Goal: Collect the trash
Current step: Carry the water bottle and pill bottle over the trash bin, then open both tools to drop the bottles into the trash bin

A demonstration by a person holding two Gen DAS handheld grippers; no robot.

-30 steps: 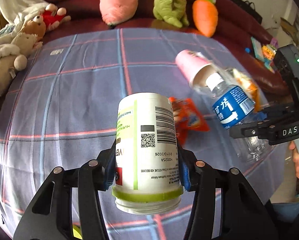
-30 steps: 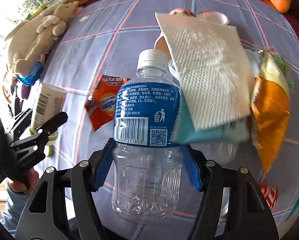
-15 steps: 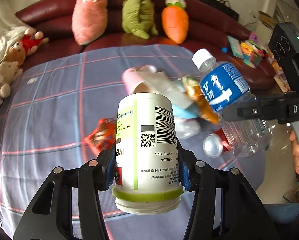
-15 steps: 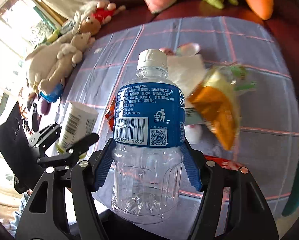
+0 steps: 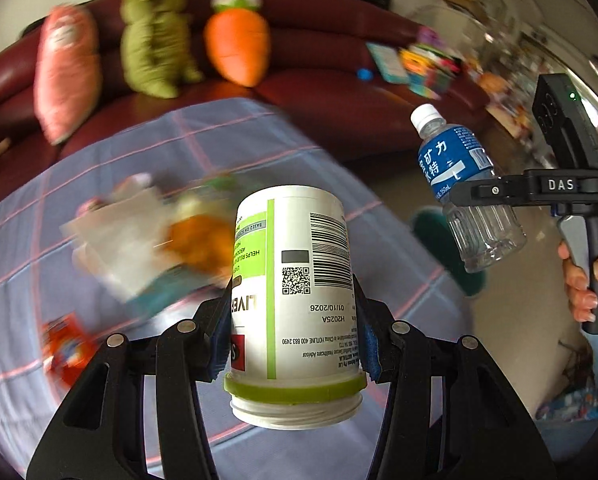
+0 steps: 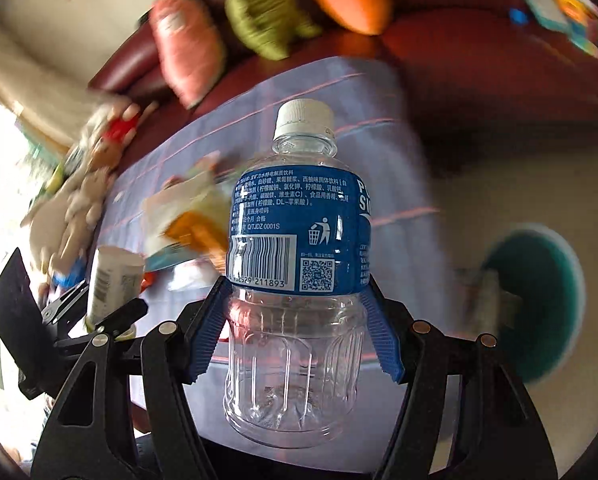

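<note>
I read the left gripper (image 5: 295,320) clamped on the white supplement jar (image 5: 295,280), held mouth-down above the plaid tablecloth (image 5: 19,240). The right gripper (image 6: 299,320) grasps the clear blue-label bottle (image 6: 299,260) at mid-body, cap up, beyond the table edge. 1 blurred pile of wrappers (image 5: 151,240) lies on the cloth; a teal bin (image 6: 539,300) sits on the floor

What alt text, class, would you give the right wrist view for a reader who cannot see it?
The right gripper clamps an empty clear plastic bottle, blue-labelled and white-capped, upright between its blue-padded fingers. Behind it, blurred, lie a checked tablecloth with scattered wrappers and a teal bin at right. At left, the left gripper holds a white jar.
</note>
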